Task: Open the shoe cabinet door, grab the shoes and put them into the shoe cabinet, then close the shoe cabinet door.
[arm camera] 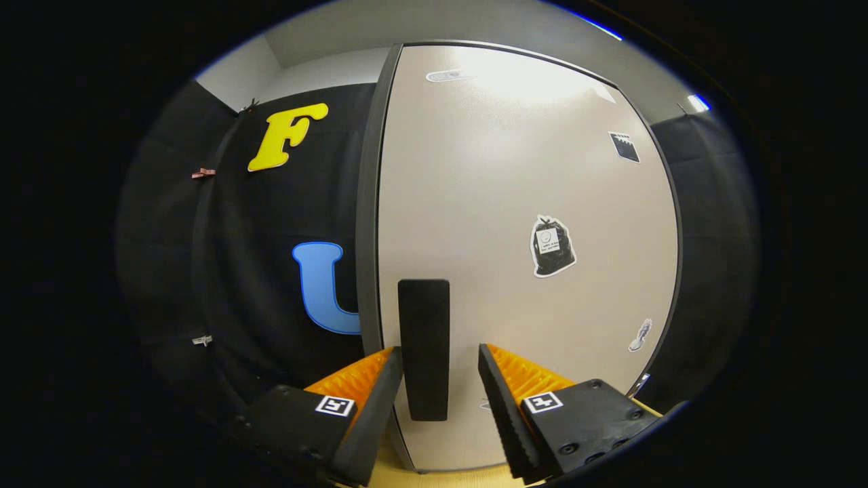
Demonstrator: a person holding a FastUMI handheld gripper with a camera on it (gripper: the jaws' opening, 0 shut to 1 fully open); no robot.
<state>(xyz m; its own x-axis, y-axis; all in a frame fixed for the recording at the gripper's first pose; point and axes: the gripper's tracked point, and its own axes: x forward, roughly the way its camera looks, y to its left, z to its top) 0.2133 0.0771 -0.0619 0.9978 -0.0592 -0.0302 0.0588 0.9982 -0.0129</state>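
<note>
The shoe cabinet door [515,203] is a pale beige panel with a dark frame and stands right in front of me. Its black upright handle [424,349] is mounted near the door's left edge. My gripper [439,362] is open, and the handle sits between the two orange-and-black fingers. The left finger [380,393] is close beside the handle; the right finger [498,393] stands a little apart from it. I cannot tell whether either finger touches the handle. The door looks shut against its frame.
Several stickers [553,245] are stuck on the door's face. Black booth cloth [271,224] hangs to the left of the cabinet and to its right. A strip of light wooden floor [447,478] lies under the door.
</note>
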